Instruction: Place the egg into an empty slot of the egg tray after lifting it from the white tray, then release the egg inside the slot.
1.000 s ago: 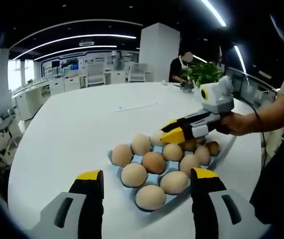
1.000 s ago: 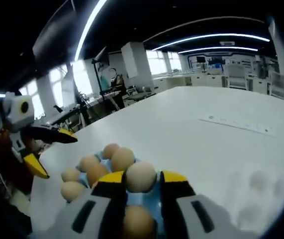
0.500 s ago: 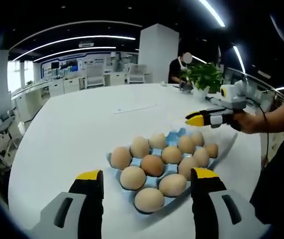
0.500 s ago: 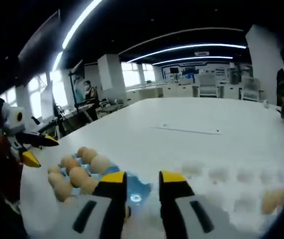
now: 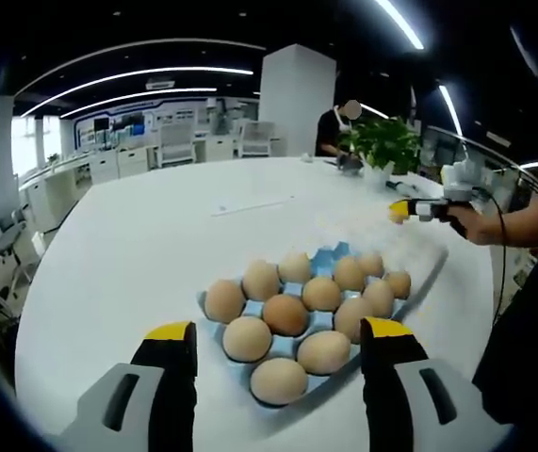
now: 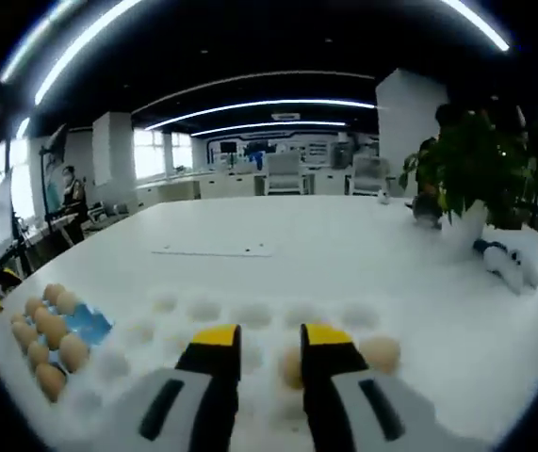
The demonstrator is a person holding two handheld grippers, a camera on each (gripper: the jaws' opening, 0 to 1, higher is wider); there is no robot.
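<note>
- The left gripper (image 5: 278, 341) hangs with fingers spread wide and empty above the near end of the blue egg tray (image 5: 331, 258), which is mostly full of eggs.
- The right gripper (image 6: 261, 341), fingers parted and holding nothing, hovers over the white tray (image 6: 203, 311) on the white surface (image 5: 155, 235).
- An egg (image 6: 290, 367) sits between its fingertips; another egg (image 6: 380, 353) lies just beside it.

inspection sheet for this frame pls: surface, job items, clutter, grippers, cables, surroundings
Surface: white table.
Job's things: blue egg tray with eggs and one bare slot; white tray holding two eggs.
Clutter: paper strip; small white object.
Grippers: left hand-held gripper open above the egg tray; right hand-held gripper open, empty, over the white tray.
Cables: dark cable behind the right one.
Surroundings: potted plant, office desks, a person.
</note>
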